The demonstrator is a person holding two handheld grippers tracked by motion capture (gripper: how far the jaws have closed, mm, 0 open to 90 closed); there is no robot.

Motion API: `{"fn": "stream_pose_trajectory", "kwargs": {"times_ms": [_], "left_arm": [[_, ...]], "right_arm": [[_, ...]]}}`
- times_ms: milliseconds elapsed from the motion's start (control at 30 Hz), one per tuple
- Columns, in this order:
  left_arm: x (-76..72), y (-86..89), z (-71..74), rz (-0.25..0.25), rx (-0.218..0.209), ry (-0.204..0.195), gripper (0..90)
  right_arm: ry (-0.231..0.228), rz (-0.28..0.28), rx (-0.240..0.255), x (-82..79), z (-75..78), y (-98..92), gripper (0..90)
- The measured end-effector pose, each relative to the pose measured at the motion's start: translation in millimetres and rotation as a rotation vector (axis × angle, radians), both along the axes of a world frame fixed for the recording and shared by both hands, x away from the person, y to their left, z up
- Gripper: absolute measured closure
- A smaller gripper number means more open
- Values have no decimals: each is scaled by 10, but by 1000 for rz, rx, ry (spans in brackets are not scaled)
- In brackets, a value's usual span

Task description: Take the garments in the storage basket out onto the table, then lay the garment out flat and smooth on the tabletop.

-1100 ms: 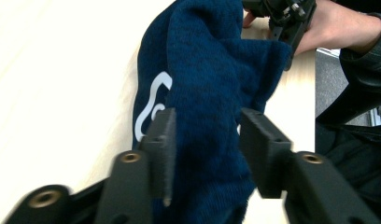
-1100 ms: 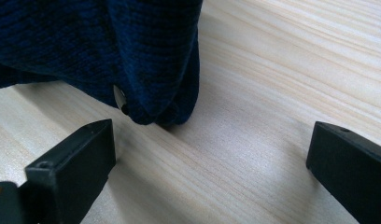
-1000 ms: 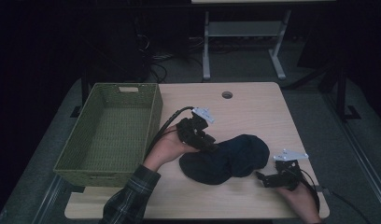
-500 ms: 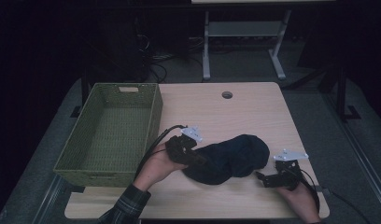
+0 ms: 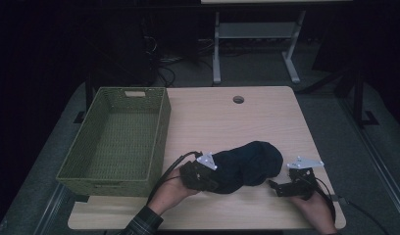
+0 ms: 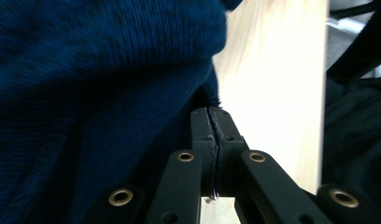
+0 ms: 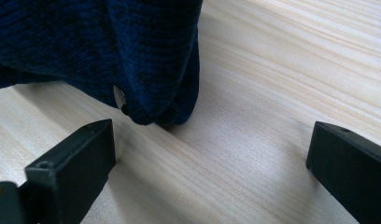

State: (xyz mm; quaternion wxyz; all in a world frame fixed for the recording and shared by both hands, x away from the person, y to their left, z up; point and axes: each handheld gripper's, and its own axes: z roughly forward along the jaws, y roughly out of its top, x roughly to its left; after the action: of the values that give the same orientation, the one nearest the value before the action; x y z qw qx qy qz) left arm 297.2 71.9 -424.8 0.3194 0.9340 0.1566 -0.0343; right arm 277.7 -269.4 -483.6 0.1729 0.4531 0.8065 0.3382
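Left hand-held gripper [image 5: 208, 180] dropped, now clamping the sweater [image 5: 247, 165] (forearm level).

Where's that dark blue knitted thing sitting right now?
In the high view the blue garment lies bunched on the near part of the table, between the left gripper and the right gripper, right of the green basket.

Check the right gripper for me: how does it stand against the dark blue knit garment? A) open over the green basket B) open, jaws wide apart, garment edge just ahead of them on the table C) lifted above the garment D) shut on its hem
B: in the right gripper view the right gripper has its jaws spread wide on the bare wooden table, and the dark blue knit garment ends just ahead of them, untouched.
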Motion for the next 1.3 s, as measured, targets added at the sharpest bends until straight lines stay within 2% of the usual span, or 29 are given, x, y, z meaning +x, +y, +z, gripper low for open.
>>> {"fn": "stream_pose_trajectory", "kwargs": {"times_ms": [133,200,267,367,467,567,733,867,1000,1100,1300], "left_arm": [[19,-28,-115,20,3,-14,882],[30,-33,-159,28,-2,-1,882],[38,-46,-201,25,26,-20,882],[41,-57,-251,30,32,-13,883],[58,-49,-261,28,34,-4,883],[62,-47,-277,39,24,9,883],[58,-46,-281,42,24,8,883],[61,-42,-284,46,22,14,883],[66,-37,-287,50,18,19,883],[62,-39,-287,51,20,17,883],[63,-42,-286,50,22,17,884]], "right_arm": [[0,0,0,1,0,0,10],[0,0,0,0,0,0,10],[0,1,0,1,1,-1,10],[14,1,-7,-6,13,9,13],[31,36,-3,-32,65,-2,144],[31,51,16,-70,122,-24,164],[-1,86,42,-138,213,-48,173],[-25,115,67,-176,294,-51,227],[-22,146,102,-169,338,-57,275],[-19,165,101,-152,353,-43,327],[-34,179,110,-128,384,-40,358]]}}
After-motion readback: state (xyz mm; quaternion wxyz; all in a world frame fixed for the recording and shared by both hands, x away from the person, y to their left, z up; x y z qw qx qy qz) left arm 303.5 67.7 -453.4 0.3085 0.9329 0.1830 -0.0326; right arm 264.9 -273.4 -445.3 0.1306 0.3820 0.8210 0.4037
